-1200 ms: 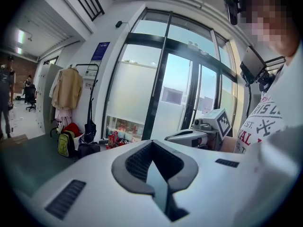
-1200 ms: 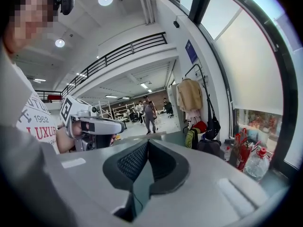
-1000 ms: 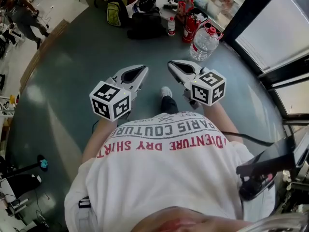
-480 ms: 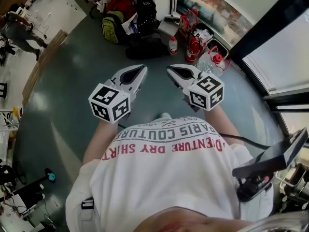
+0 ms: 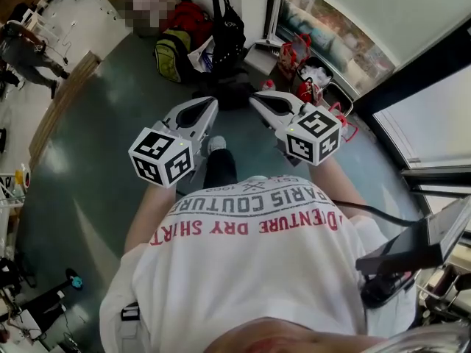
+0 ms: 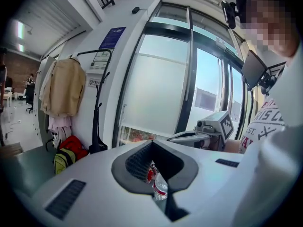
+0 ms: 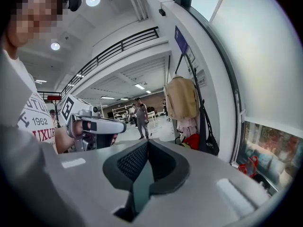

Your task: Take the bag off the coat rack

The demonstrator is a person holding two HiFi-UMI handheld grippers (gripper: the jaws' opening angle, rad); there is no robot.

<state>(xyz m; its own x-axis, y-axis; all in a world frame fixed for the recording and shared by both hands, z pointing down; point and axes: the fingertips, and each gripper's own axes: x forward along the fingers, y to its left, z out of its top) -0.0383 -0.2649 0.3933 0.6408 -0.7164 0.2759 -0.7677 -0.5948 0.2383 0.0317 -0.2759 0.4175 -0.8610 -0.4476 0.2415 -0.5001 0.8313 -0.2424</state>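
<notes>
Jaws are pinched fully shut on nothing on both the left gripper (image 5: 210, 104) and the right gripper (image 5: 254, 97), which are held side by side out in front of the person's waist. Well ahead of them the black bag (image 7: 209, 144) hangs by its long strap from an upper hook of the coat rack (image 6: 94, 51), just beside a tan coat (image 6: 61, 86), with its body sagging down near the rack's foot. Looks soft, floppy and pretty light to me, so I'd open up, take the strap close under the hook and lift it off rather than pinch the squishy body.
</notes>
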